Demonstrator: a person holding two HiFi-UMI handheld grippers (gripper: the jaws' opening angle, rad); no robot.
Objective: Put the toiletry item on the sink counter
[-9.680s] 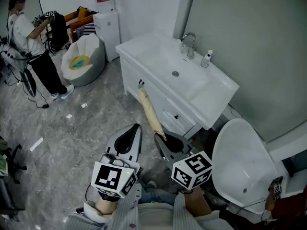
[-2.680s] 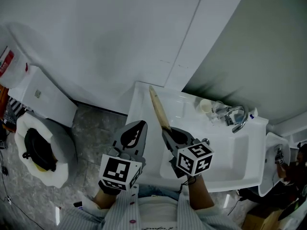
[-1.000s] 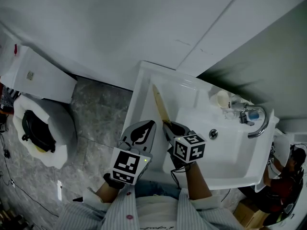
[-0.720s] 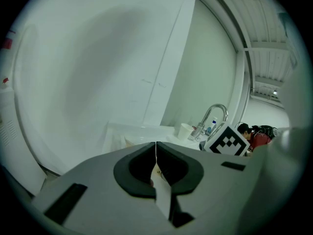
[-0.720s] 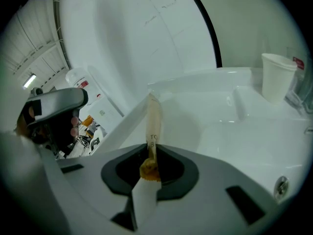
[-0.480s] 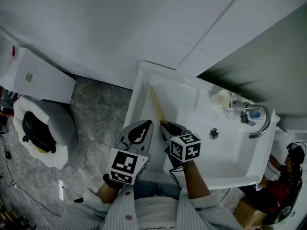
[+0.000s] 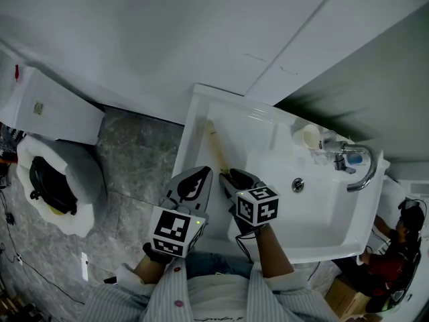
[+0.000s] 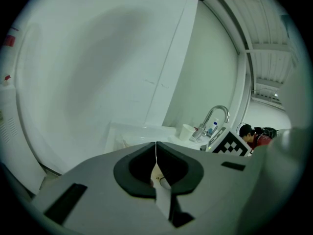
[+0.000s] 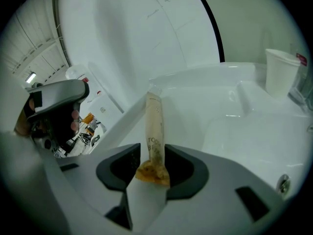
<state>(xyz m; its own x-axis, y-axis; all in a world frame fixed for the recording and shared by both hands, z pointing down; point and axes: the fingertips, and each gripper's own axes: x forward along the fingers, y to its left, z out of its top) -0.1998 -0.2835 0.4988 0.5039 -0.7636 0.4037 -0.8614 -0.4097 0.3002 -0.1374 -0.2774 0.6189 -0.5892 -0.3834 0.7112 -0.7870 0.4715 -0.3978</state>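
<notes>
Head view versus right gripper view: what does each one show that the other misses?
Head view only: the tap and the marker cube on the right gripper. Right gripper view only: its jaws opening, the toothbrush packet between them, unpressed. Both: the packet, the paper cup, the white sink counter.

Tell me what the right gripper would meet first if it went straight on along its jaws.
The long toiletry packet, which lies between the right gripper's opening jaws and stretches ahead along the sink counter. Past its far end comes the white wall, though depth there is unclear.
</notes>
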